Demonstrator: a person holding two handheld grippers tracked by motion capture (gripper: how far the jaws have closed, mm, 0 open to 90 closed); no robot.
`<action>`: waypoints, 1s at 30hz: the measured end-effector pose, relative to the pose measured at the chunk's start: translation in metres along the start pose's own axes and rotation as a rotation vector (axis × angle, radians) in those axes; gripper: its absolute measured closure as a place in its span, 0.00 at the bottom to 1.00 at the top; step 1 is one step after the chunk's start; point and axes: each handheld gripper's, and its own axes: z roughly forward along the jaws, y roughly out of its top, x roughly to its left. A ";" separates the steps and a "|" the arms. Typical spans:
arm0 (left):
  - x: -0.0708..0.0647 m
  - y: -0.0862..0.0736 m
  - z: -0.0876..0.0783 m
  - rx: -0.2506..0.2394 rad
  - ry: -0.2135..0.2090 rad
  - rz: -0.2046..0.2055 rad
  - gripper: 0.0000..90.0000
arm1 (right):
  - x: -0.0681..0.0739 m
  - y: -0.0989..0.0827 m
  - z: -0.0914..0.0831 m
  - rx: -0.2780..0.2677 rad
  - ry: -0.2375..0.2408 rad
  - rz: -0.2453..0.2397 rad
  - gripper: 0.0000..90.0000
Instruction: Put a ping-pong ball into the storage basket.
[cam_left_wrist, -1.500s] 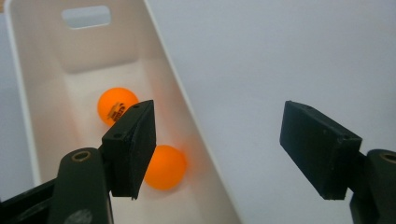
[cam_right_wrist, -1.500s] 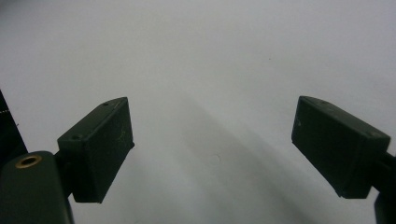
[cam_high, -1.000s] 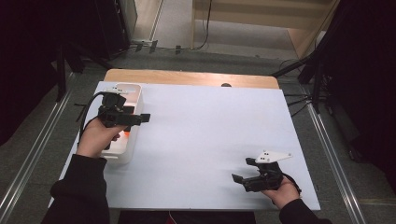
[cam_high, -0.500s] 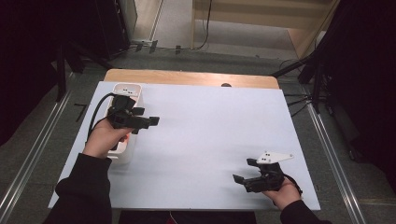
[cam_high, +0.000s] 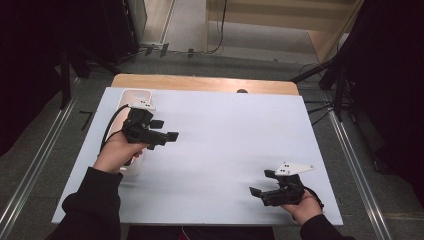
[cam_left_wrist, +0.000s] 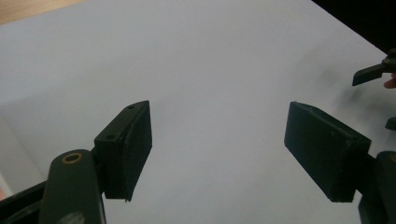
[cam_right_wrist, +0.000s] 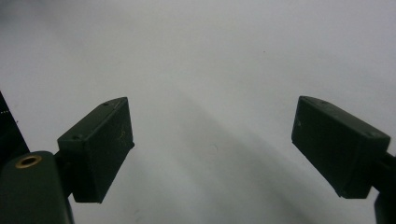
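Seen from the high view, a desk (cam_high: 220, 150) covered by a white sheet is shown, with a strip of bare wood along its far edge. A white tray (cam_high: 131, 98) lies lengthwise along the left edge of the desk, its far end close to the far-left corner; much of its near part is hidden by the left hand (cam_high: 116, 155). The left gripper (cam_high: 167, 139) is held above the near part of the tray, and its jaws are pointed toward the middle of the desk, so the tray lies behind and beneath the gripper body rather than between the jaws. The jaws are seen parted, with nothing between them. The right gripper (cam_high: 256, 192) is held by the right hand (cam_high: 305, 207) near the near-right corner of the desk, well apart from the tray, its jaws turned toward the left edge and standing open and empty.

From the left gripper view, both black jaws are seen set wide apart above the bare white sheet, and nothing is gripped. A pale edge, probably the tray, is glimpsed at the lower left. Part of the right gripper (cam_left_wrist: 373, 72) is visible at the right border.

From the right gripper view, two jaws are shown spread wide over plain white sheet, with nothing held.
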 end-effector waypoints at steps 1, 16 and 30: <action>-0.001 0.000 0.000 -0.004 -0.006 0.006 0.26 | 0.000 0.000 0.000 0.000 0.000 0.001 0.13; -0.014 -0.013 0.001 -0.014 -0.013 0.055 0.26 | 0.000 0.000 0.000 0.000 -0.001 0.002 0.12; -0.024 -0.032 0.011 -0.011 -0.038 0.089 0.26 | 0.000 0.000 0.000 0.000 -0.001 -0.001 0.13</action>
